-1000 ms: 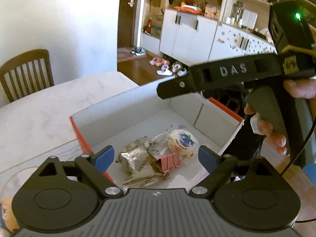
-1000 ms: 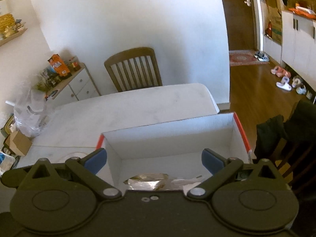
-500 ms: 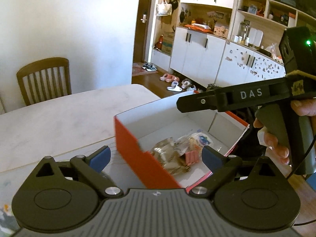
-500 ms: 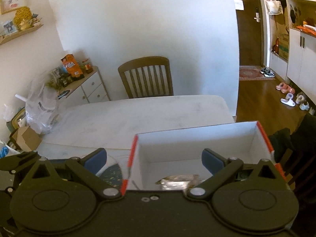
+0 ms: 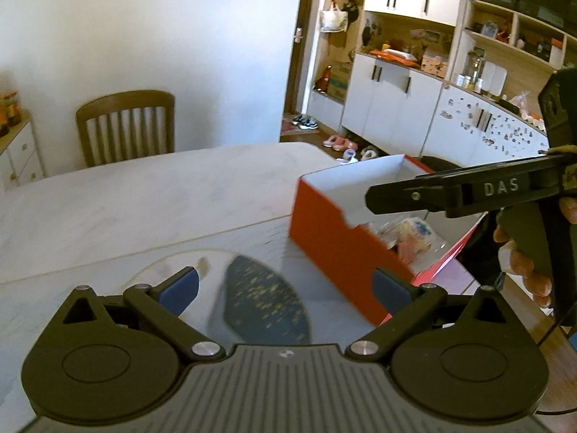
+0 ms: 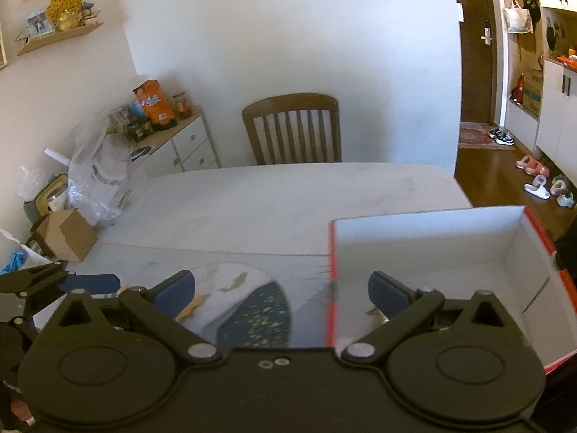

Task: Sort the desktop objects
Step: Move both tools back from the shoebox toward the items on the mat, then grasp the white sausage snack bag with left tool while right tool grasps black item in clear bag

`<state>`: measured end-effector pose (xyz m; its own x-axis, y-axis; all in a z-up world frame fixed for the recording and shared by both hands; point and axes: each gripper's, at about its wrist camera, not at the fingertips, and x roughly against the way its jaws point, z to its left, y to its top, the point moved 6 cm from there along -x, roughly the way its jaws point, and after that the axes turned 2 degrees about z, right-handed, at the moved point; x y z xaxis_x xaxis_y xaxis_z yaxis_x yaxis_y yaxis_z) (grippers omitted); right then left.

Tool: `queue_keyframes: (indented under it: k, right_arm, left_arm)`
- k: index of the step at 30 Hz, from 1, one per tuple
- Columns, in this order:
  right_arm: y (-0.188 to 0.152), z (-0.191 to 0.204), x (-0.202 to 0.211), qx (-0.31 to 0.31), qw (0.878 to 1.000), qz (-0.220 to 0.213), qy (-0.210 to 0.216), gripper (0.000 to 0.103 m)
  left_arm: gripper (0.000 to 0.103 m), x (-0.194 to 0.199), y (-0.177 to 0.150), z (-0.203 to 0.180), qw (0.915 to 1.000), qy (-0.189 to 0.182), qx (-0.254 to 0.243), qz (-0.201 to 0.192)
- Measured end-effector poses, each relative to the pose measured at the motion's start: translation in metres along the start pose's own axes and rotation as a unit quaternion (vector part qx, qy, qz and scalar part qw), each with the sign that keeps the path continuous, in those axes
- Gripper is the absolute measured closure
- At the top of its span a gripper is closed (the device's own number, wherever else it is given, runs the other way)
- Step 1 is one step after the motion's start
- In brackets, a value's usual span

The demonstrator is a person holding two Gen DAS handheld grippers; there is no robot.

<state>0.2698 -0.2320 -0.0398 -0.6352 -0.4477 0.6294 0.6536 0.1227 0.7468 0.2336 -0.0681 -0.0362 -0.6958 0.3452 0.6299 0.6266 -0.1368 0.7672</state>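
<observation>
Left view: left tool (image 5: 285, 283) apart, just opened wider, empty, box (image 5: 339, 238) of snacks (image 5: 411, 232) mid-right; right view: right tool (image 6: 281, 287) apart, empty, box lower right, its wall risks snagging.

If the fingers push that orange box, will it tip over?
Probably not. The orange box looks low and wide and sits flat on the table, so it should slide. It looks like thin cardboard holding a few snack packets, so likely light, with bendy walls.
</observation>
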Motion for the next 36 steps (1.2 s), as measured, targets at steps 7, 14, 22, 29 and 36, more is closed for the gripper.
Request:
queue_keyframes:
  k: [7, 14, 22, 29, 36]
  right_arm:
    - [-0.014, 0.046, -0.013, 0.024, 1.0, 0.014, 0.003, 0.0]
    - [-0.027, 0.081, -0.022, 0.037, 0.999, 0.025, 0.007, 0.0]
    - [-0.042, 0.104, -0.039, 0.043, 0.998, 0.041, 0.004, 0.0]
    - [-0.057, 0.121, -0.053, 0.047, 0.997, 0.058, 0.008, 0.0]
    - [-0.079, 0.152, -0.064, 0.077, 0.993, 0.084, 0.028, 0.0]
  left_arm:
    - [0.0, 0.023, -0.025, 0.041, 0.9997, 0.017, 0.016, 0.004]
    - [0.0, 0.041, -0.057, 0.079, 0.9987, 0.039, 0.029, 0.014]
    - [0.0, 0.051, -0.088, 0.111, 0.9971, 0.05, 0.046, 0.035]
    - [0.0, 0.053, -0.112, 0.125, 0.9961, 0.06, 0.035, 0.054]
    - [0.0, 0.046, -0.137, 0.14, 0.9937, 0.074, 0.04, 0.075]
